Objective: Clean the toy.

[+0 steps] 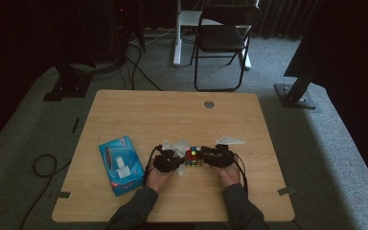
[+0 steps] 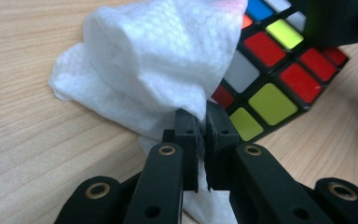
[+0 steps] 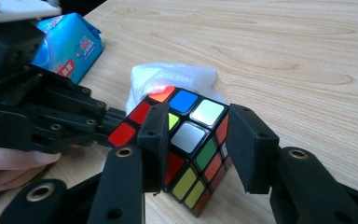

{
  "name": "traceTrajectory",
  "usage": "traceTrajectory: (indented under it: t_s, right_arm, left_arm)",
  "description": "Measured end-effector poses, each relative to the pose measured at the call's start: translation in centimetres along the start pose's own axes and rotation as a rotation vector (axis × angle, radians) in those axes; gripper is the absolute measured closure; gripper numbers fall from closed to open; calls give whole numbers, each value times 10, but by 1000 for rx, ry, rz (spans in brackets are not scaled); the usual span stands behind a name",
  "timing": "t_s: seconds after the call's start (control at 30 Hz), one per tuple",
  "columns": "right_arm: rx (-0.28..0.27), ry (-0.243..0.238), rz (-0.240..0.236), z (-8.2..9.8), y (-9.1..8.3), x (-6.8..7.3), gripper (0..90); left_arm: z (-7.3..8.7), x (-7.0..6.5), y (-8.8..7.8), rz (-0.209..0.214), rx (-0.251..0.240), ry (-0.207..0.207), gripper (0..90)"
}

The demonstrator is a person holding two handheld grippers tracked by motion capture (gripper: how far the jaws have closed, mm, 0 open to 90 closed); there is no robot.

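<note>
- The job in hand, as I read it, was wiping a Rubik's cube (image 1: 194, 156) with a white wet wipe (image 2: 158, 70). The cube sat near the middle of the wooden table (image 1: 172, 115), towards my edge, between the two grippers.
- My left gripper (image 2: 200, 128) had its jaws pinched almost fully together on a fold of the wipe, and the bunched cloth lay against the cube's side.
- My right gripper (image 3: 198, 144) held the cube across two opposite faces, jaws part-way open to the cube's width, pads flat on the stickers.
- To do this step well, I judged the right grip had to stay firm and square so the cube would not spin or let a layer twist, while the left drew the wipe across a face in short strokes without letting the pinched fold slip out.
- I also judged that pressing too hard risked shoving the cube out of the right jaws.
- The left gripper view gave me the pinch itself: how little cloth lay between the pads, and the red, yellow-green and white stickers just behind it.
- The right gripper view showed the cube tilted on an edge, the wipe tucked behind it, and the blue wipe packet (image 3: 72, 46) beyond the left gripper.
- The high view gave the layout: packet left of my hands, a folding chair (image 1: 223, 38) past the table.
</note>
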State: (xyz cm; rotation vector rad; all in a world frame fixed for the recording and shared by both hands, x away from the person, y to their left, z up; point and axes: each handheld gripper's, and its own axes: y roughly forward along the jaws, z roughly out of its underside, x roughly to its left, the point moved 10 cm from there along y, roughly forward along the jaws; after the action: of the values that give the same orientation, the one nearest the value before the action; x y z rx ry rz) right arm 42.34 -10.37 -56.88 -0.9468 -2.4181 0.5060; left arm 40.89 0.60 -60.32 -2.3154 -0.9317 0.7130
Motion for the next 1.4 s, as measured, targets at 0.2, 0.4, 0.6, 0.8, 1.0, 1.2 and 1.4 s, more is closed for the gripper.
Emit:
traceTrajectory:
  t_s: [0.2, 0.4, 0.6, 0.8, 1.0, 1.2, 1.4]
  right_arm:
    - [0, 1, 0, 0, 0, 0, 597]
    - [-1, 0, 1, 0, 0, 0, 597]
    - [-1, 0, 1, 0, 0, 0, 597]
    - [-1, 2, 1, 0, 0, 0, 597]
    - [0, 2, 3, 0, 0, 0, 598]
    - [0, 1, -5, 0, 0, 1, 627]
    - [8, -7, -16, 0, 0, 2, 646]
  left_arm:
    - [-9, -10, -19, 25, -50, 22, 854]
    - [-14, -20, -30, 73, -68, 26, 855]
    - [-7, -16, -21, 66, -46, 5, 855]
    - [3, -12, -10, 43, -9, 11, 856]
    - [11, -6, 1, 9, 32, 20, 859]
    - [9, -4, 1, -5, 15, 21, 856]
    - [0, 2, -2, -16, -17, -8, 856]
